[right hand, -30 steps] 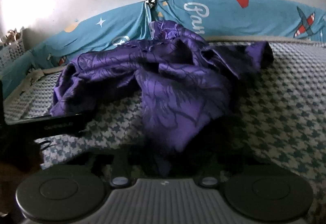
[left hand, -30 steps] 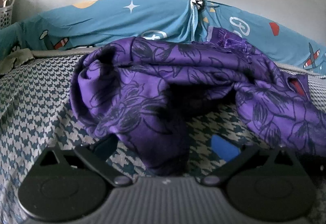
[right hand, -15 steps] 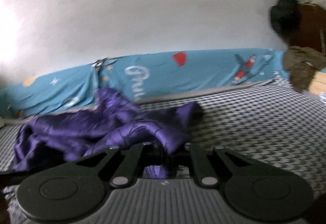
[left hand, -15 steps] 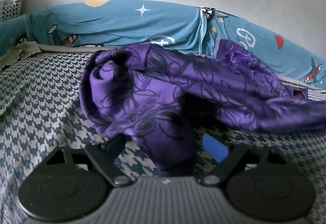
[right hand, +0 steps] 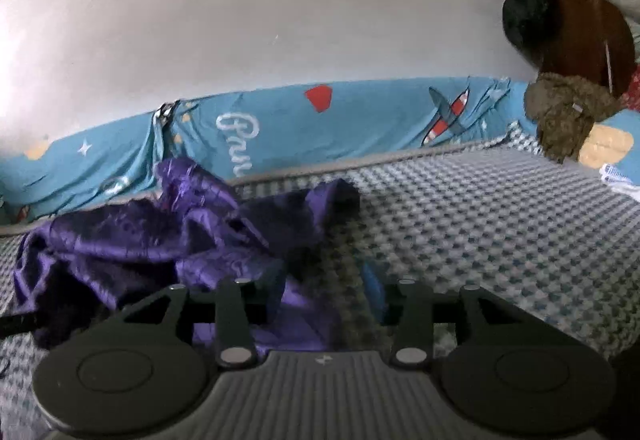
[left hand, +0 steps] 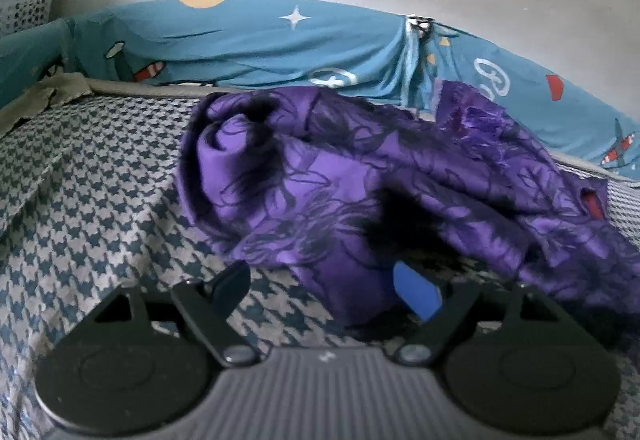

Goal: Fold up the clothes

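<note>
1. The right gripper [right hand: 324,292], clamped on a fold of the purple garment [left hand: 360,183] a second ago, is opening its jaws; the fold hangs loose between them, so it is being released.
2. The left gripper [left hand: 324,284] has narrowed slightly but its jaws are spread, with a cloth tip near the blue pad [left hand: 416,292], unpinched.
3. The garment lies crumpled on the houndstooth bed [right hand: 500,220], dragged a little to the right; folding has hardly begun.
4. Behind it runs the blue bumper [left hand: 260,43].

A pale wall [right hand: 280,19] stands behind the bed [right hand: 500,207], with a blue cartoon sheet [left hand: 248,43] along it.
</note>
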{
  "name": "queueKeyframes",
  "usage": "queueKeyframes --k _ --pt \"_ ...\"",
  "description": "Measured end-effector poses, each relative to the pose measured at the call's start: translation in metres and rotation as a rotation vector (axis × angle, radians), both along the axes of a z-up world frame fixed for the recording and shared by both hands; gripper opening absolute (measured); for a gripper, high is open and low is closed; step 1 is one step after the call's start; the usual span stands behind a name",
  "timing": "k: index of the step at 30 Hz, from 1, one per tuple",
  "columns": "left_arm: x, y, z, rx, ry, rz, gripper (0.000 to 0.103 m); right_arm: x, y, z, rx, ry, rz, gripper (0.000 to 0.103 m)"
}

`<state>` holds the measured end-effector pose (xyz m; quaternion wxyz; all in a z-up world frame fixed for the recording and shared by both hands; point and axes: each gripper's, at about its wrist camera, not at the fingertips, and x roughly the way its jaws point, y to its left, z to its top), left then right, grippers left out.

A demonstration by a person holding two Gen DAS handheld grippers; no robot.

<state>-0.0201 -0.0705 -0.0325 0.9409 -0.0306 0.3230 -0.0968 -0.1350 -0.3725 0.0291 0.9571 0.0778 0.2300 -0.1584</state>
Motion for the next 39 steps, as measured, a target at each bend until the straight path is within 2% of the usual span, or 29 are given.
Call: queueKeyframes --k 4,10,13,16,18,21,28,39 --pt "0.0 -0.009 0.0 0.008 -0.005 -0.002 0.086 0.0 0.005 -0.006 0.036 0.029 0.045 0.043" --pt "0.008 -0.018 -0.004 0.034 0.004 0.026 0.085 -0.001 0.017 -0.009 0.018 0.033 0.097 0.043" --pt "0.014 -0.017 -0.007 0.034 0.02 0.041 0.074 0.002 0.021 -0.012 0.014 0.048 0.096 0.043" --pt "0.017 -0.012 -0.008 0.0 0.032 0.062 0.054 0.004 0.023 -0.012 0.011 0.047 0.096 0.043" --pt "0.019 -0.008 -0.006 -0.023 0.036 0.078 0.036 0.005 0.025 -0.012 0.014 0.047 0.098 0.043" --pt "0.02 0.0 0.002 -0.05 0.021 0.099 0.023 0.008 0.03 -0.012 0.012 0.049 0.109 0.043" --pt "0.027 0.022 0.026 -0.115 -0.023 0.155 0.021 0.011 0.045 -0.011 0.004 0.041 0.173 0.043" --pt "0.051 0.083 0.047 -0.13 -0.082 0.303 0.021 0.013 0.058 -0.012 -0.012 0.042 0.212 0.043"
